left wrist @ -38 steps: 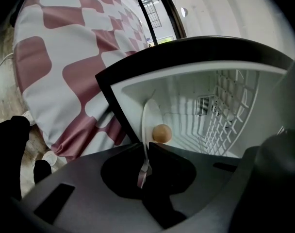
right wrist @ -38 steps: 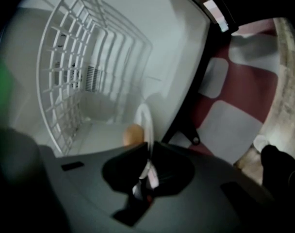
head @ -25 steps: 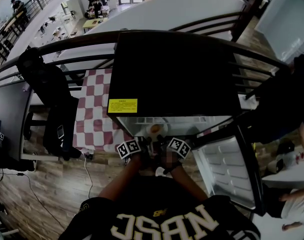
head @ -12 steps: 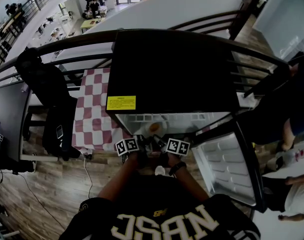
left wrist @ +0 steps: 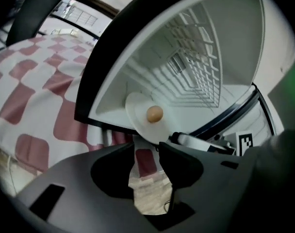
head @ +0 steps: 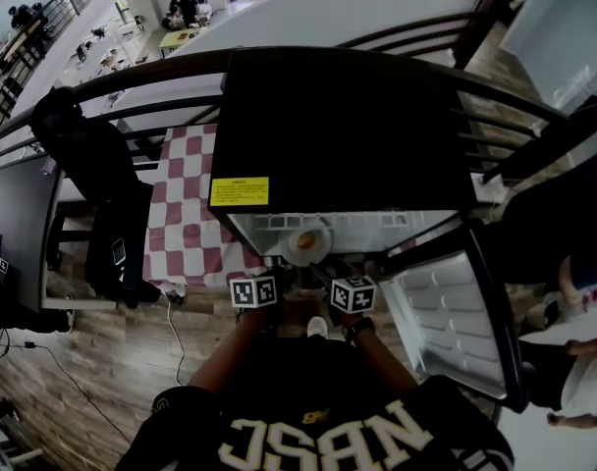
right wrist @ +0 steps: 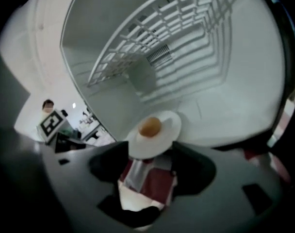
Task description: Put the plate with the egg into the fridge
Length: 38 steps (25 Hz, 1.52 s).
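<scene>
A white plate (head: 305, 246) with a brown egg (head: 305, 239) rests on the floor of the open fridge (head: 338, 145), at its front edge. My left gripper (head: 277, 279) and right gripper (head: 330, 281) sit side by side just in front of it. Both have just opened their jaws, and nothing is pinched. In the left gripper view the plate (left wrist: 140, 115) and egg (left wrist: 155, 113) lie just beyond the open left gripper (left wrist: 146, 148). In the right gripper view the plate's (right wrist: 157, 135) near rim overhangs the tips of the open right gripper (right wrist: 147, 155), with the egg (right wrist: 150, 126) on top.
The fridge door (head: 456, 312) stands open at the right. A wire shelf (left wrist: 196, 67) spans the fridge above the plate. A red-and-white checked cloth (head: 186, 214) lies to the left. A dark railing (head: 132, 81) curves behind, and a black jacket (head: 92, 165) hangs at the far left.
The plate, held at the fridge mouth a second ago, now rests on the fridge floor. Both grippers have let go, rolled upright and drawn slightly back toward the person.
</scene>
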{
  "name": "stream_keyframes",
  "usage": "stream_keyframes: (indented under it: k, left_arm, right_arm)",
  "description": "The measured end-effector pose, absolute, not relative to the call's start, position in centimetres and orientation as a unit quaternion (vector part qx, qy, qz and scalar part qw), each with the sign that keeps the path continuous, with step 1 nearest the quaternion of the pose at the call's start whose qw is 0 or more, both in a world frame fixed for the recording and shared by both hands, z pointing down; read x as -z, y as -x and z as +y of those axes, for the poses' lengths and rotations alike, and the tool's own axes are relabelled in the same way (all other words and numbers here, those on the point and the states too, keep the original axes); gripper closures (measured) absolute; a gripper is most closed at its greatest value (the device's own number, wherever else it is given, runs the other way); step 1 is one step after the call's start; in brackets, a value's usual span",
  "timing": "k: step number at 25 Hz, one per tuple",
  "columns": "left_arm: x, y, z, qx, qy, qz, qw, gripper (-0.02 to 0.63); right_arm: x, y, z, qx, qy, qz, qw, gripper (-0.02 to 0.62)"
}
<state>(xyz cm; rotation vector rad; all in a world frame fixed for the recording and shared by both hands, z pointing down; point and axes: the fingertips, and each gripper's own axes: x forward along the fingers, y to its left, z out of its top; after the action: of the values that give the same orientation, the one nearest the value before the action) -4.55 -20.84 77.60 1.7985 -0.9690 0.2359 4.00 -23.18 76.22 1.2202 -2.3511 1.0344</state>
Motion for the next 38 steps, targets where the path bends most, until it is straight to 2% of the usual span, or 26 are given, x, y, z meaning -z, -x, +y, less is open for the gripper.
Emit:
stream_keyframes:
  k: [4,7,9,11,14,16,19,25,38]
  left_arm:
    - [-77.9,5.0,-20.6,-0.176,-0.794,-0.431,0.392,0.440]
    - [-77.7,4.6,-20.3,-0.204,-0.807,-0.439,0.337,0.452]
    - [-77.8,4.2,-20.2,-0.211,-0.813,-0.441,0.317,0.459]
    - [-77.6,3.5,-20.2,-0.215,-0.819,-0.436,0.305,0.469]
    - [-78.1,3.0,-20.2,-0.226,-0.817,-0.437,0.302,0.497]
    - [-78.4,3.0,-20.4,-0.231,-0.810,-0.445,0.305,0.544]
    - [-78.7,2.9,-20.8,-0.238,-0.801,-0.454,0.308,0.575]
    - [-80.1,2.5,-20.8,-0.240,-0.783,-0.459,0.344,0.581]
    - [-79.4,3.1,-23.4,-0.231,-0.763,-0.484,0.361,0.586]
  right_arm:
    - [-76.0,-4.2,-22.5,-0.283,-0.425,-0.835,0.206,0.302]
    - [-77.0,-4.6,-21.8,-0.252,-0.426,-0.834,0.245,0.319]
    - [-77.4,-4.9,-21.6,-0.242,-0.431,-0.830,0.257,0.353]
    - [-77.5,-4.9,-21.7,-0.239,-0.437,-0.828,0.256,0.418]
    - [-78.1,-4.9,-21.6,-0.240,-0.435,-0.826,0.267,0.465]
    - [-78.5,-4.8,-21.7,-0.244,-0.434,-0.822,0.276,0.503]
    - [-78.7,-4.4,-21.9,-0.249,-0.427,-0.821,0.285,0.531]
    - [-78.6,-3.3,-22.0,-0.253,-0.407,-0.827,0.294,0.551]
    - [-78.6,-2.9,-24.8,-0.273,-0.408,-0.822,0.290,0.557]
